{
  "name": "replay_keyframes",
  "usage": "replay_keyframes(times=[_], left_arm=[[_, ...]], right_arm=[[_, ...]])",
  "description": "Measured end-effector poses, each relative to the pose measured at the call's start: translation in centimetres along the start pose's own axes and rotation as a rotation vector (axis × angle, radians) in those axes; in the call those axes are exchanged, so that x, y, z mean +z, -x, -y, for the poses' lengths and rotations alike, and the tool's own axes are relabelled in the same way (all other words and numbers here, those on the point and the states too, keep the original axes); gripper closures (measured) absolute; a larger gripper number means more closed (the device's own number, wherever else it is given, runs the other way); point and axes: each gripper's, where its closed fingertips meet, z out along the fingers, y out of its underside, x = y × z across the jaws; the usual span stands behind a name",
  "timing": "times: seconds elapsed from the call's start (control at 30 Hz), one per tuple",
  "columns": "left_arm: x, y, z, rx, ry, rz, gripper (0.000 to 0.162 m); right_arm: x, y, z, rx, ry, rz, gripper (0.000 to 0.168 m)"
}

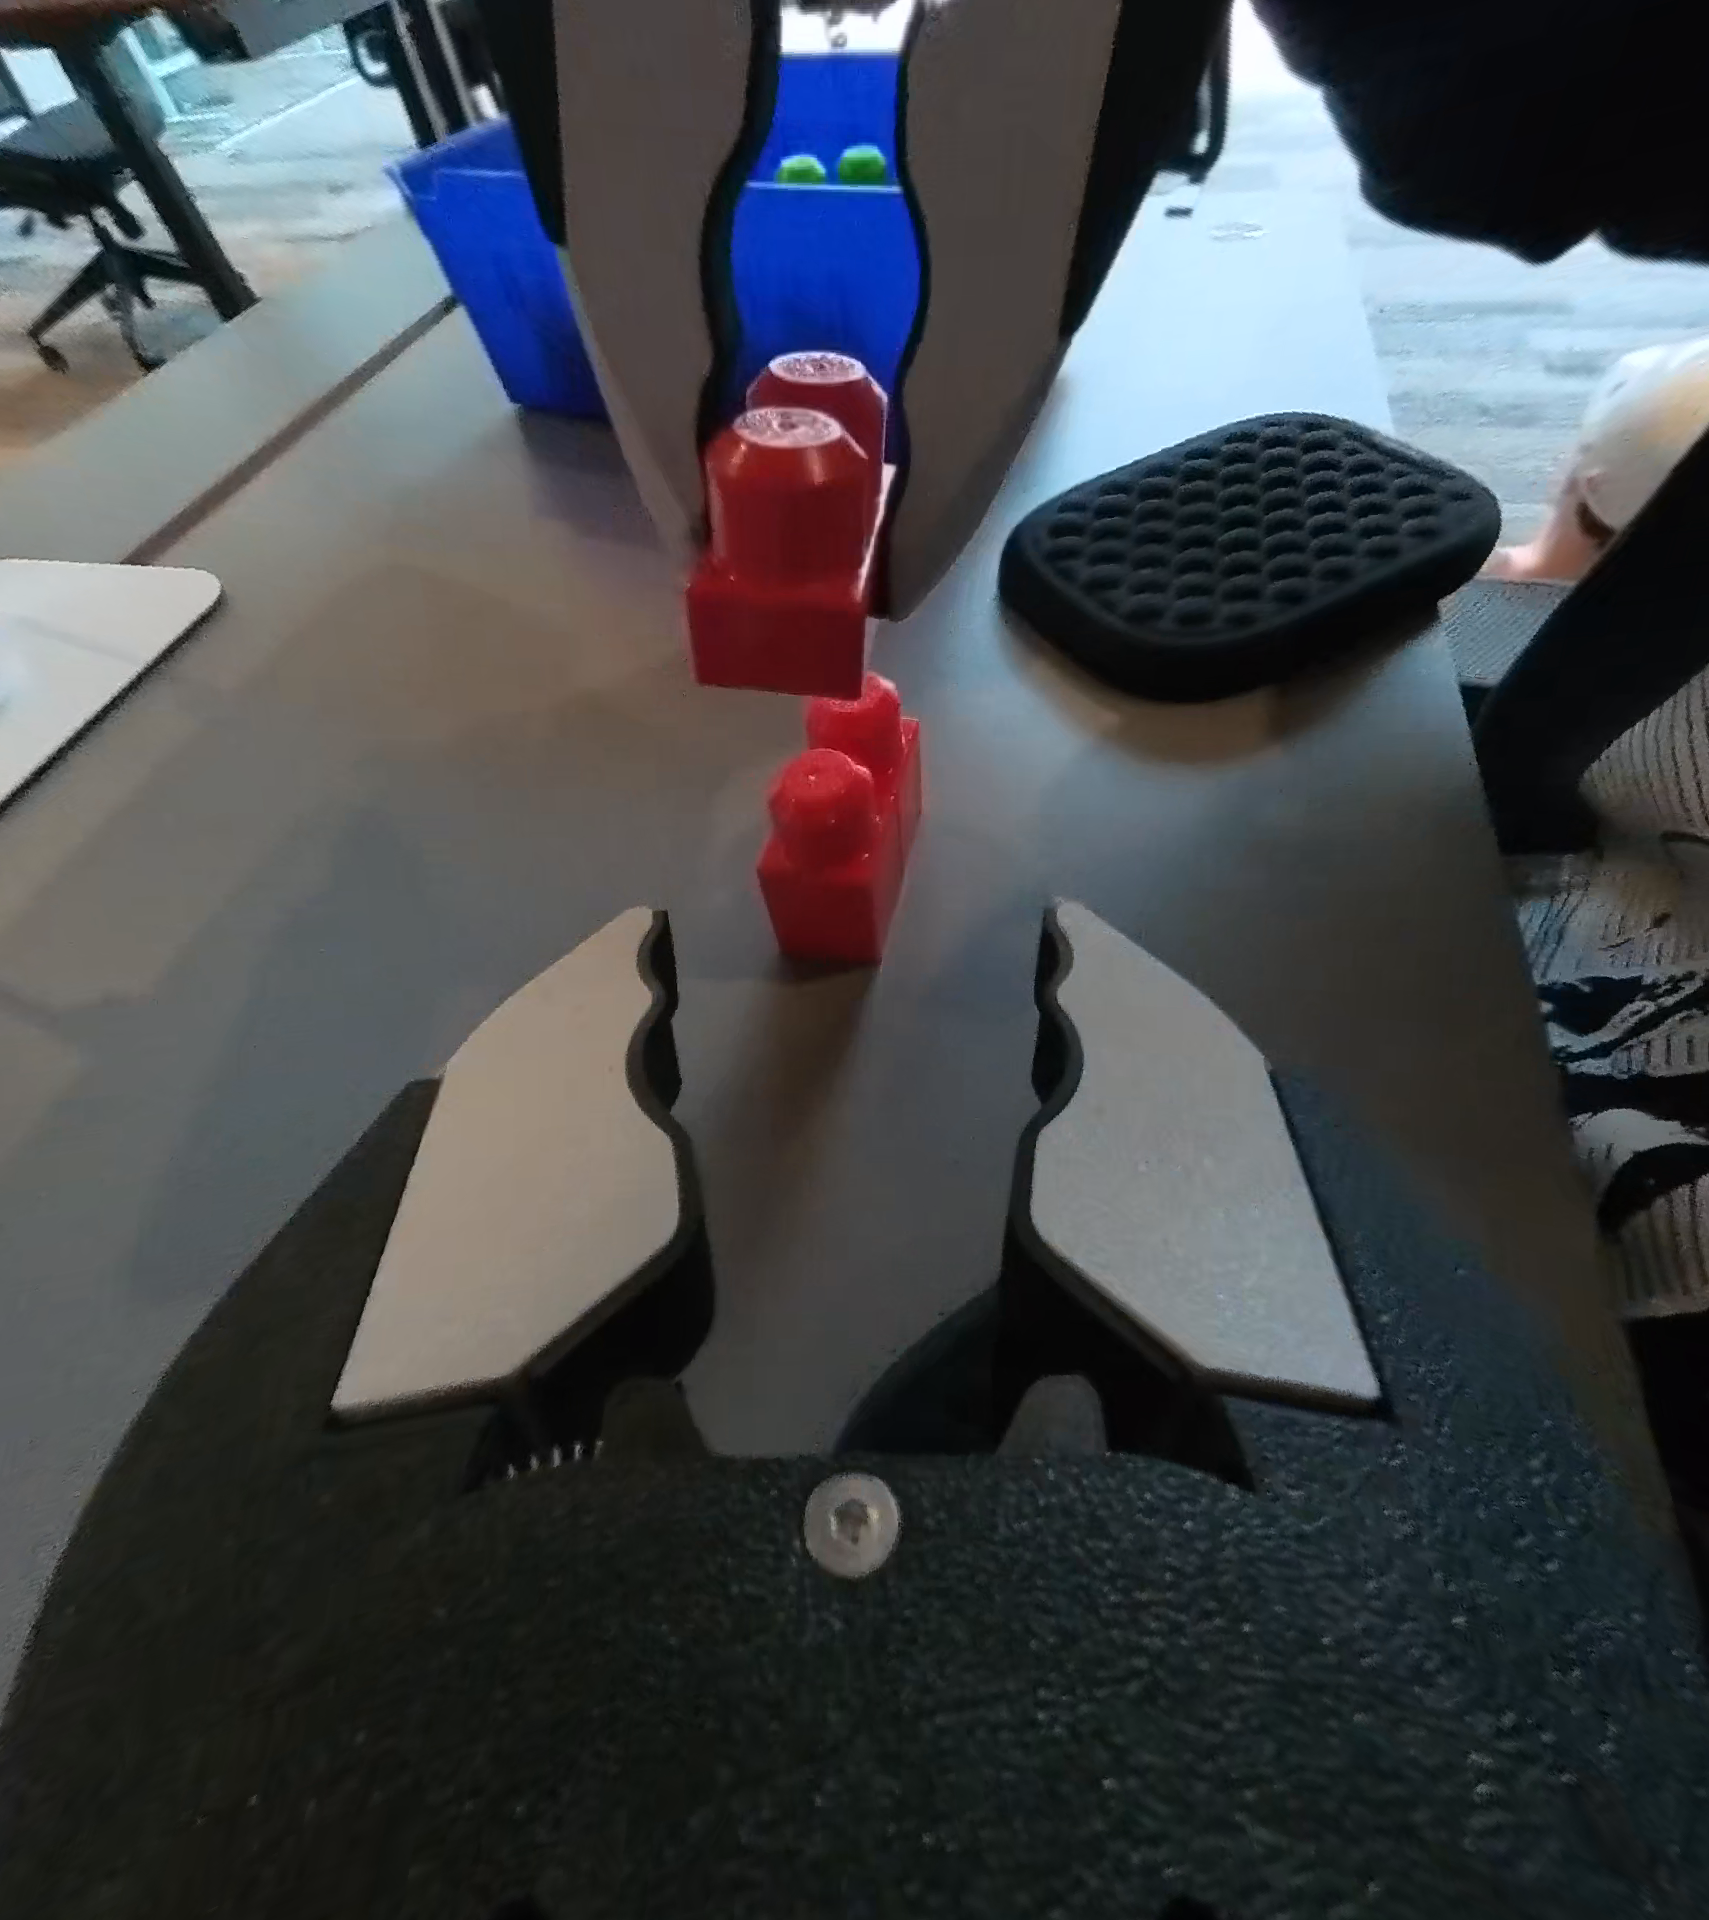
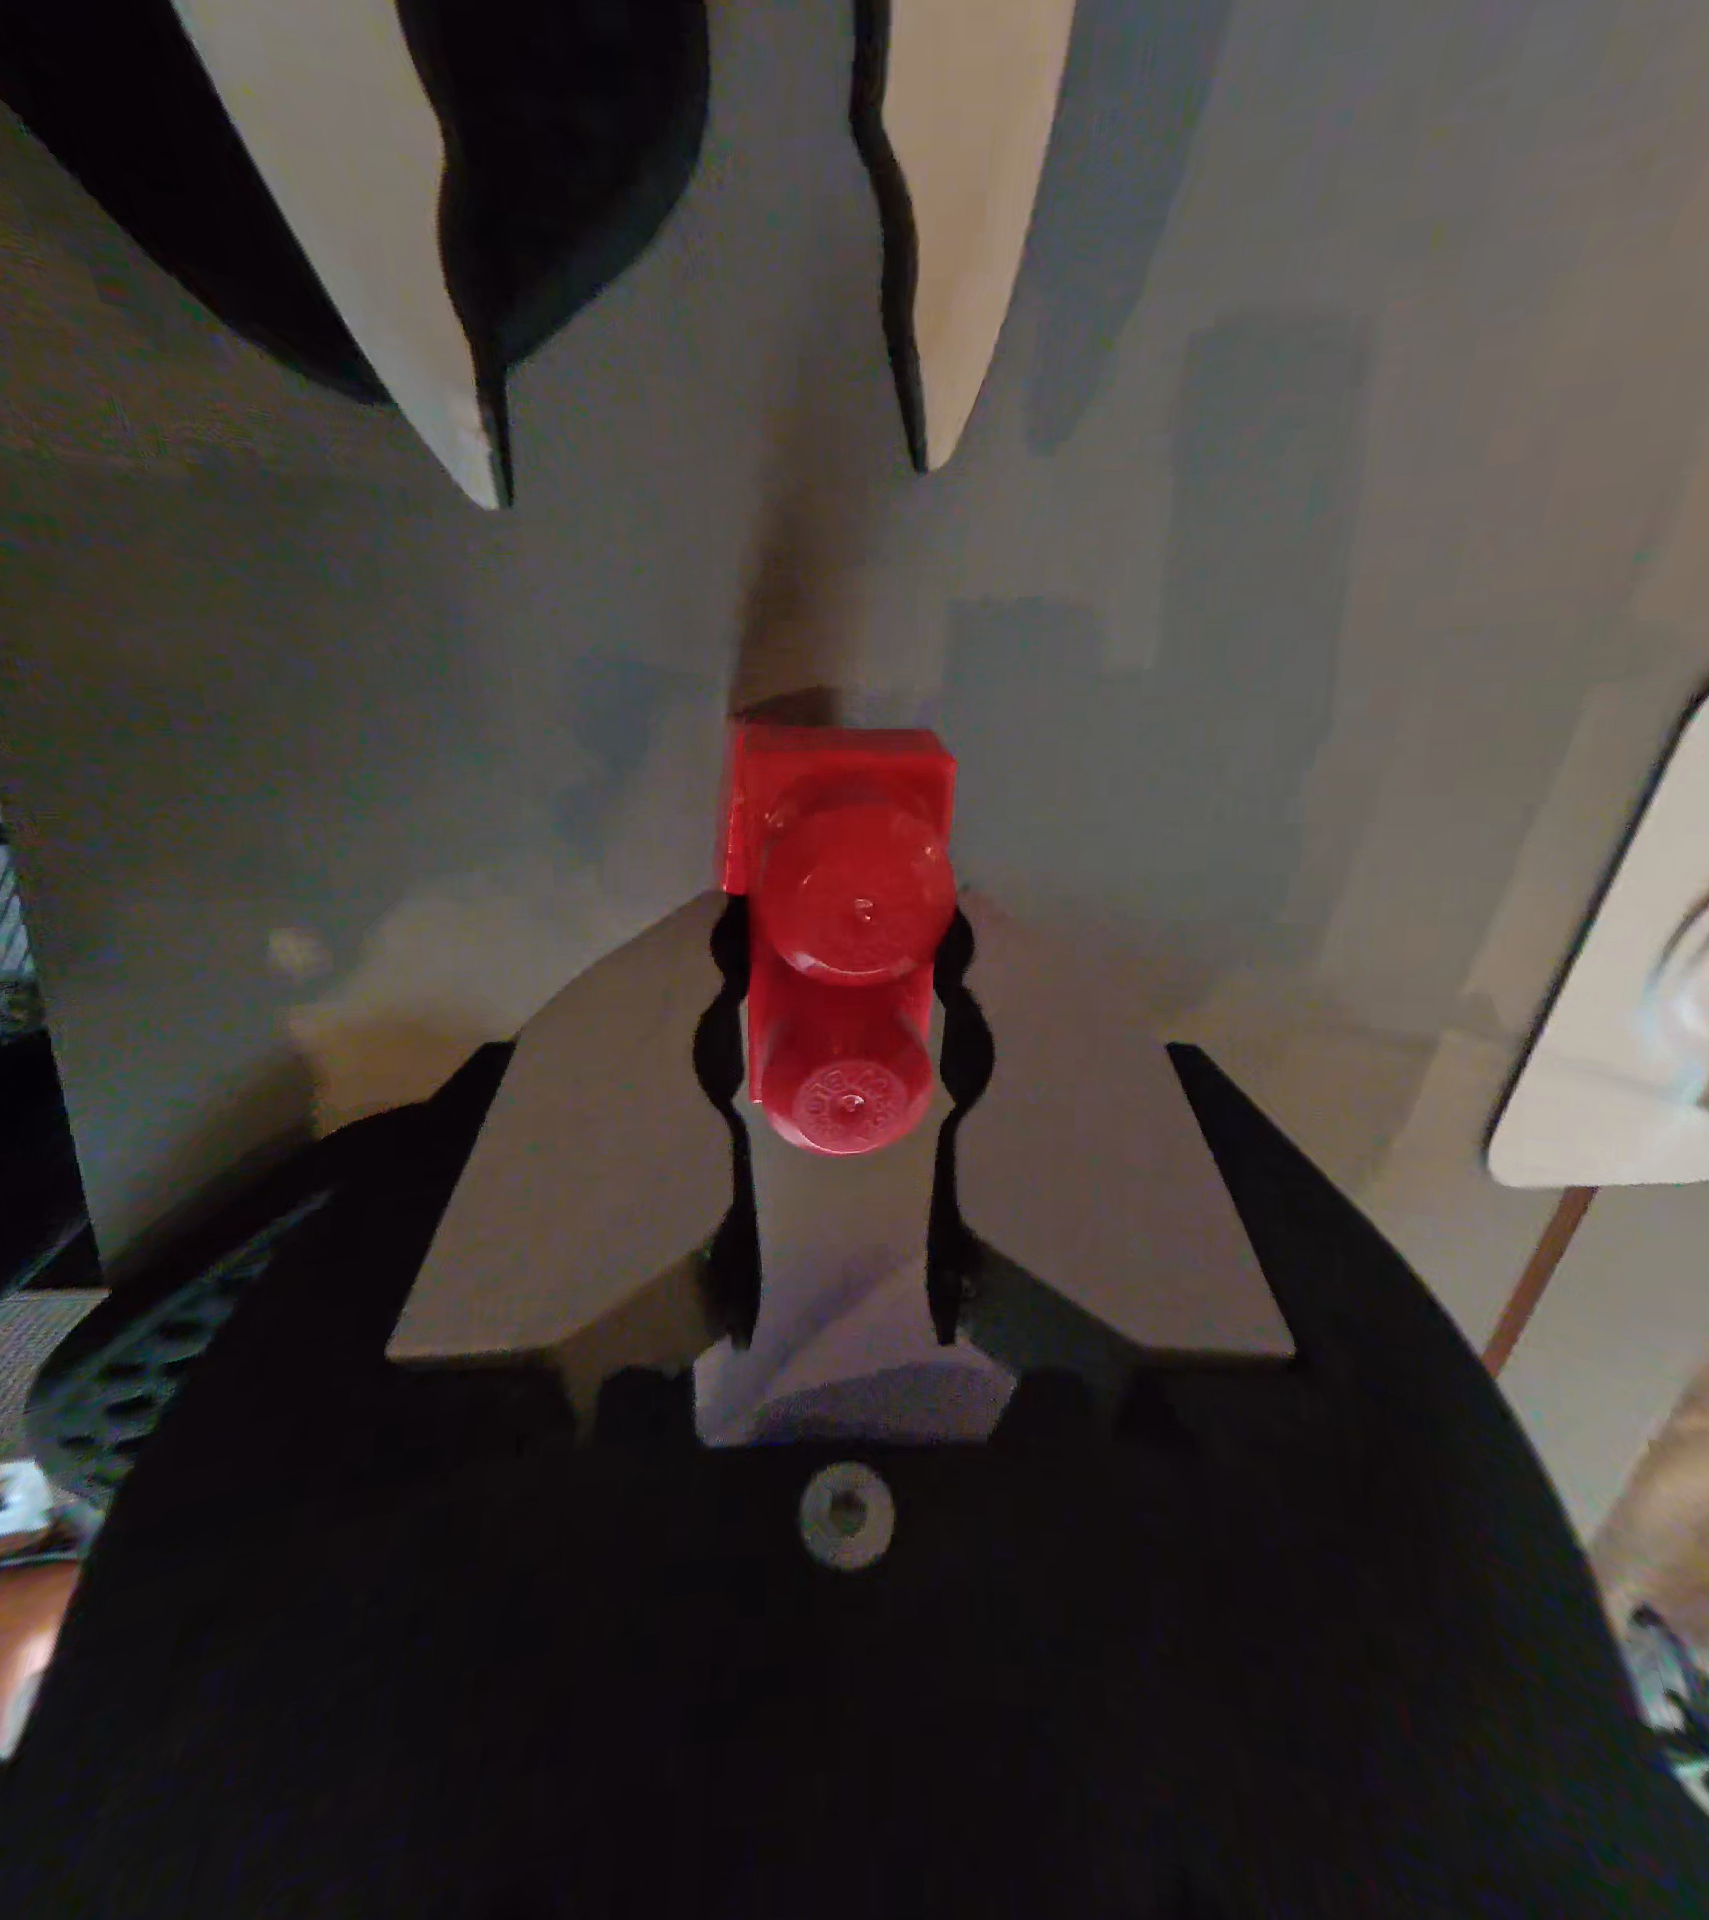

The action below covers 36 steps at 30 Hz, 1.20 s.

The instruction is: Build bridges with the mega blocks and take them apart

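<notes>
My right gripper (image 2: 842, 899) is shut on a red two-stud block (image 2: 845, 997) and holds it in the air. In the left wrist view it reaches down from the top (image 1: 793, 577) with that block (image 1: 777, 623) just above and a little behind a second red two-stud block (image 1: 834, 842). The second block stands on the grey table. My left gripper (image 1: 855, 925) is open and empty, low over the table, just in front of the standing block. It shows at the top of the right wrist view (image 2: 704, 473), jaws apart. The standing block is mostly hidden there.
A blue bin (image 1: 476, 281) with green blocks (image 1: 829, 166) stands at the back of the grey table (image 1: 414, 883). A black honeycomb pad (image 1: 1245, 540) lies to the right. A white monitor base (image 1: 50, 644) sits at the left edge. Office chairs stand beyond.
</notes>
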Motion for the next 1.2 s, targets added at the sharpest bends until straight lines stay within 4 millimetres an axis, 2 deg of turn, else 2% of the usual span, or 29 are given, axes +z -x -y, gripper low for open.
replay_keyframes(times=[0.13,0.37,0.93,1.2], left_arm=[[1.1,0.7,-0.6,-0.022,-0.041,-0.055,0.087],[1.7,1.3,-2.0,-0.045,-0.070,-0.081,0.082],[1.4,1.6,-1.7,-0.059,-0.112,-0.076,0.087],[1.4,1.5,-1.8,-0.060,-0.112,-0.085,0.089]], right_arm=[[1.5,0.1,-0.9,0.036,0.037,0.030,0.134],[3.2,0.4,-1.0,0.048,0.069,0.068,0.134],[4.9,1.0,-1.7,0.083,0.123,0.105,0.134],[5.1,1.0,-1.6,0.085,0.149,0.126,0.134]])
